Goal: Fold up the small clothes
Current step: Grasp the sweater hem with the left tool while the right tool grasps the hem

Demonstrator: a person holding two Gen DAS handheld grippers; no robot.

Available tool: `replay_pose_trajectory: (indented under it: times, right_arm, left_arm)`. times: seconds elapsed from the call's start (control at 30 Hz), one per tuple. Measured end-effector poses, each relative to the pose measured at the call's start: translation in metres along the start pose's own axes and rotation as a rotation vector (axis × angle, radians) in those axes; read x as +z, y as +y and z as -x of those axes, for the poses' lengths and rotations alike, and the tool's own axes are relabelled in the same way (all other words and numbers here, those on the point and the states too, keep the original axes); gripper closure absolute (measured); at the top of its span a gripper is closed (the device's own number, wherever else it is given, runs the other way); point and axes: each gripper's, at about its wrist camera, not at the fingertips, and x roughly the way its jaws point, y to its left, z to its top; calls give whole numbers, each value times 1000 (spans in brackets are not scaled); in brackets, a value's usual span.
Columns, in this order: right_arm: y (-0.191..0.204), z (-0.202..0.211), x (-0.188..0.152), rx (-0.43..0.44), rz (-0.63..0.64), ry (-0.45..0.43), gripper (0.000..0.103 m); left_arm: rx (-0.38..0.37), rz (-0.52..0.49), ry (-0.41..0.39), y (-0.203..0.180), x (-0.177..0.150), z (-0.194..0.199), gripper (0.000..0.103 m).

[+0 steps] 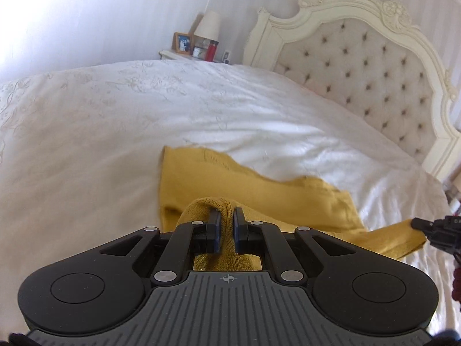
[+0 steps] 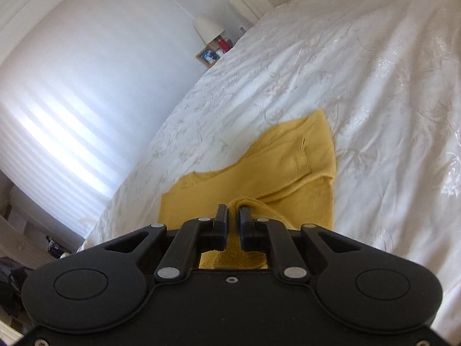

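Note:
A mustard-yellow knitted garment (image 1: 259, 190) lies on the white bedspread (image 1: 115, 121), partly lifted at its near edge. My left gripper (image 1: 226, 212) is shut on a bunched fold of the garment. In the same view my right gripper (image 1: 417, 225) shows at the far right edge, pinching another corner of the garment. In the right wrist view the garment (image 2: 273, 167) spreads ahead on the bedspread (image 2: 360, 86), and my right gripper (image 2: 233, 209) is shut on a fold of its near edge.
A cream tufted headboard (image 1: 374, 66) stands at the bed's far right. A bedside table (image 1: 184, 54) holds a lamp (image 1: 207, 26), a framed photo (image 1: 182, 42) and a red bottle (image 1: 211, 52). A bright window (image 2: 52, 132) is at the left.

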Motion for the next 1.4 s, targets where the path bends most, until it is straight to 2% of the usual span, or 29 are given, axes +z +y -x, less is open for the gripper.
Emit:
replay_pose_trajectory:
  times: [0.13,0.27,0.3,0.37,0.43,0.47,0.53,0.67,0.73,0.8,0.87,0.93,1.03,1.13,1.27,1.4]
  right_arm:
    - [-12,-30,21,-24,-34,-68,92]
    - [-22,-58,37,-67,-44,-110,90]
    - [-23,-65,38,-74,-41,-104,84]
    - [-24,-74,36,-80,-37,-73,84]
    - [-24,-82,28,-84,-17,-21,77]
    - [-23,-86,23,-104,6,9,61]
    - [-22,-90,10,-137,64,56,46]
    - [-25,-96,-10,-200,160,113,46]
    - [-27,-98,-14,-214,185,114,46]
    - [-28,-97,-17,-209,207,110,50]
    - [-24,-96,-18,-194,232,98,93]
    - [-24,-93,-17,-162,207,82,95]
    - [-33,-80,-8,-66,53,14,95]
    - [-42,-69,9,-22,-62,-70,95]
    - [-47,-77,34,-47,-83,-123,95]
    - [-54,-100,48,-82,-100,-136,95]
  left_arm:
    - [24,-5,-9,4,19,-32,95]
    - [47,-11,34,8,23,-67,95]
    - [54,-18,47,9,21,-74,95]
    - [63,-18,67,13,18,-83,95]
    - [67,-11,83,17,13,-87,95]
    - [70,-11,88,19,12,-88,95]
    - [75,-9,94,22,10,-88,95]
    - [85,3,105,27,7,-87,95]
    - [88,3,107,28,6,-85,95]
    - [90,-1,106,27,7,-85,95]
    - [89,0,106,27,6,-85,95]
    - [89,1,98,26,7,-82,95]
    - [80,-3,73,23,13,-77,95]
    - [70,-6,57,21,24,-80,95]
    - [84,-14,61,21,31,-98,95]
    - [112,-25,109,23,30,-126,94]
